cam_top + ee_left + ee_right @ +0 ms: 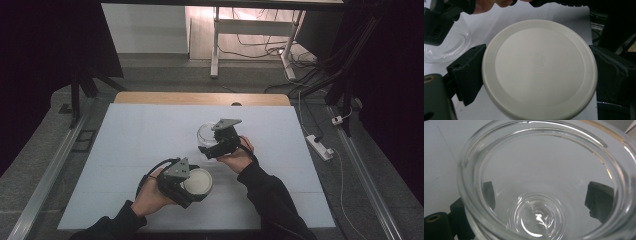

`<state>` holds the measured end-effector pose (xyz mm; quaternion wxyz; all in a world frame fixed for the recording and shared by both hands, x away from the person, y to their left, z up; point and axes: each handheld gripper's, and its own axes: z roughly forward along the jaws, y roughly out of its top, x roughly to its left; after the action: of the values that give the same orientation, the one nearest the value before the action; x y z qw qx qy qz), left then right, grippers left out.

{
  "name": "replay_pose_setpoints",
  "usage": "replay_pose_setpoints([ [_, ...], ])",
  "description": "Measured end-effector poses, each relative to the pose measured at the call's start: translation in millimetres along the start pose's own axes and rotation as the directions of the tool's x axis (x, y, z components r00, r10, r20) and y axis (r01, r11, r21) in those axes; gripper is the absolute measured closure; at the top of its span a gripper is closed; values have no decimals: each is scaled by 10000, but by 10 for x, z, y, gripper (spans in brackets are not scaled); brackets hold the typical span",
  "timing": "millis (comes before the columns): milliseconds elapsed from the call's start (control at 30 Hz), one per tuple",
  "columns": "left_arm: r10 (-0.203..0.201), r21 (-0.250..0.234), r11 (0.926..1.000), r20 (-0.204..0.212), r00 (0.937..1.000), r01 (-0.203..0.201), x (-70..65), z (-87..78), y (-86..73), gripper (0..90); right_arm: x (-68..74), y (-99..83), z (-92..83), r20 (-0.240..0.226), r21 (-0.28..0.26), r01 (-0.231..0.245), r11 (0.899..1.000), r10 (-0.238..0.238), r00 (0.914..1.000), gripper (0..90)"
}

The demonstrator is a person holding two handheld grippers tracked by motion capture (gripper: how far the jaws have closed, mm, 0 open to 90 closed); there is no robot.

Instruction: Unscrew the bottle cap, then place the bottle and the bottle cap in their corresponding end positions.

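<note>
A round white lid [198, 182] [539, 67] sits between the jaws of my left gripper [192, 185] [537, 72], which is shut on its rim just above the white mat. A clear glass jar [207, 136] [544, 182] with an open mouth is held by my right gripper [216, 145] [541, 200], its jaws pressed on the jar's sides and seen through the glass. The jar is empty. In the left gripper view the jar [447, 47] stands up and to the left of the lid, with the right gripper [437, 25] on it.
A white mat [150, 140] covers the wooden table [200, 98]. Beyond the far edge are a desk frame [250, 35] and cables on the floor. A power strip [320, 146] lies on the floor to the right.
</note>
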<state>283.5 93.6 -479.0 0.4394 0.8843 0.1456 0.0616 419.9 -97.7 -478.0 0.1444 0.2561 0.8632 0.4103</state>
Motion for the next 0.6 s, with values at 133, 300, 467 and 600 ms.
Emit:
replay_pose_setpoints([
  [133, -35, -38, 10000, 14, 10000, 35, 11, 54, -11, 79, -33, 11, 47, 13, 56, -18, 10000, 18, 10000, 64],
  [300, -4, 120, 9999, -55, 10000, 5, 22, 140, -22, 79, -77, 21, 97, 103, 83, -100, 9999, 99, 9999, 64],
  [467, 33, 167, 9999, -196, 9998, -30, 34, 209, -36, 79, -117, 42, 157, 186, 82, -165, 9998, 163, 9997, 64],
  [600, 17, 288, 9996, -208, 9998, -11, 61, 278, -62, 79, -148, 62, 204, 297, 88, -175, 9998, 172, 9994, 64],
])
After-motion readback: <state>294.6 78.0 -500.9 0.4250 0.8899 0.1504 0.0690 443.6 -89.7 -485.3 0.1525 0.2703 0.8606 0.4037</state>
